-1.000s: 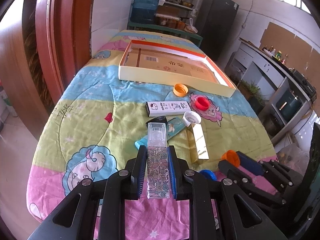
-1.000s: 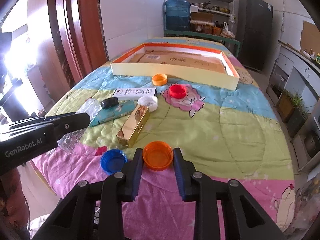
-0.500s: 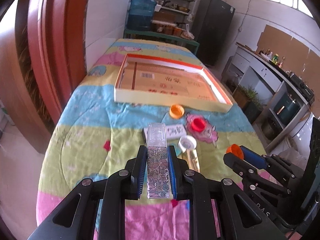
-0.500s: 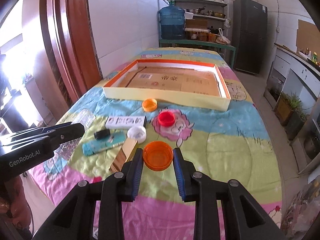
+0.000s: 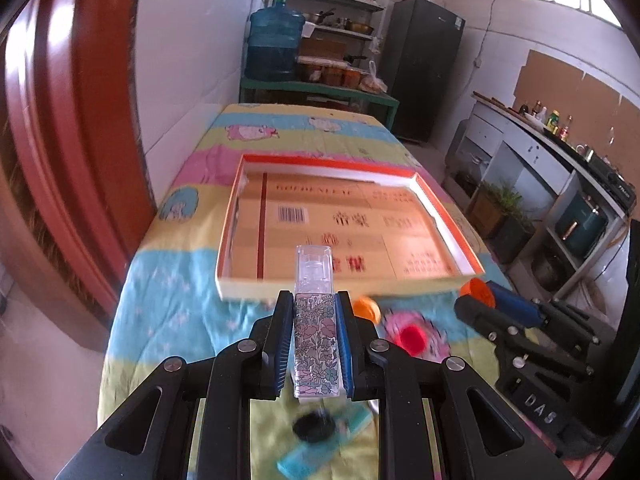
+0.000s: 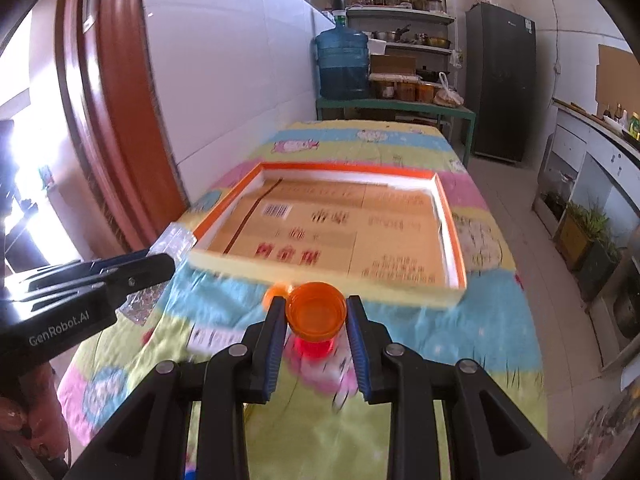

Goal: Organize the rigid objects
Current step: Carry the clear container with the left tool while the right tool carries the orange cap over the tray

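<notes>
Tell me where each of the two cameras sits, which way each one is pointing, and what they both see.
Left wrist: on the left gripper, looking along its fingers over the floral bottle toward the shallow box; the right gripper shows at right.
Right wrist: on the right gripper, holding the orange cap, facing the same box; the left gripper shows at left.
Shared: box, quilt-covered table, water jug.

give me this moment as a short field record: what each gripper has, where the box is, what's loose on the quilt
left gripper: shut on floral clear bottle, held above the quilt
right gripper: shut on orange cap, open side up
target: shallow orange-rimmed box, ahead of both grippers, cardboard lining, nothing inside
loose on quilt: small orange cap, red cap, teal box with a black item on it, blurred
image quality: motion blur in both views
</notes>
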`<state>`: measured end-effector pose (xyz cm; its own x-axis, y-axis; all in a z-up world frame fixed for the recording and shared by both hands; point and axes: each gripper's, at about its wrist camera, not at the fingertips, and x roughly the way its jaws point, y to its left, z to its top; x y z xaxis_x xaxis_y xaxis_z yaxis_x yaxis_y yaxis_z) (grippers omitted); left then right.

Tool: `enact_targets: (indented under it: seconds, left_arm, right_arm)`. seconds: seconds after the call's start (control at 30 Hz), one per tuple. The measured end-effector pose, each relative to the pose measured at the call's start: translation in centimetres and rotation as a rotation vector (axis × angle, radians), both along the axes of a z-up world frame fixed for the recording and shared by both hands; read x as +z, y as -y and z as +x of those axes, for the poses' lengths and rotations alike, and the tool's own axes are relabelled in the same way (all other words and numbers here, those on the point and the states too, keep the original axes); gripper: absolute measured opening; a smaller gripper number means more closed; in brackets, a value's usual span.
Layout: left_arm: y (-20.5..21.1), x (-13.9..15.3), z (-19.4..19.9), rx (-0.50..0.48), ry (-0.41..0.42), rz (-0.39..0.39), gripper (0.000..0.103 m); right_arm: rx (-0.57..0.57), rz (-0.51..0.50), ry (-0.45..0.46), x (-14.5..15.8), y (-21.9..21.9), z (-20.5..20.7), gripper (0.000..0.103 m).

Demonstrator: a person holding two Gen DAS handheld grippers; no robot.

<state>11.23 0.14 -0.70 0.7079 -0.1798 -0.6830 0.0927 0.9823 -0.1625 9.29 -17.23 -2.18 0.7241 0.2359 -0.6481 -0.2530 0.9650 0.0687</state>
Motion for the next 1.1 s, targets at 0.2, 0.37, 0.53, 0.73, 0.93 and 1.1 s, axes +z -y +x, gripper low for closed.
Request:
enact_targets:
  seconds: [0.2, 0.37, 0.53, 0.73, 0.93, 1.1]
  left_arm:
    - [0.1, -0.3, 4.6, -0.011, -0.017, 0.03, 0.021]
    - [0.0, -1.1, 7.8, -0.001, -0.039, 0.032, 0.021]
    - [0.1, -1.8, 9.9, 0.02, -0.04, 0.038, 0.021]
    - [0.6, -3.3, 11.1, 0.023, -0.06, 0.031, 0.021]
    - [1.1, -4.4, 11.9, 0.011, -0.067, 0.049, 0.021]
    - [1.1, -5.5, 12.6, 0.019, -0.095, 0.051, 0.021]
  right_arm:
    - [-0.013, -0.007, 0.0, 0.2, 0.4, 4.6, 0.03]
    - [-0.017, -0.018, -0.036, -0.7, 0.4, 7.9, 0.03]
    - [-0.033, -0.023, -0.071, -1.9, 0.5, 10.8, 0.03]
    - [-0.068, -0.021, -0.116, -3.6, 1.1, 13.2, 0.03]
    - [-0.082, -0.015, -0.148, -4.6, 1.5, 13.8, 0.03]
    - [-0.081, -0.027, -0.157, -5.0, 1.3, 14.2, 0.031]
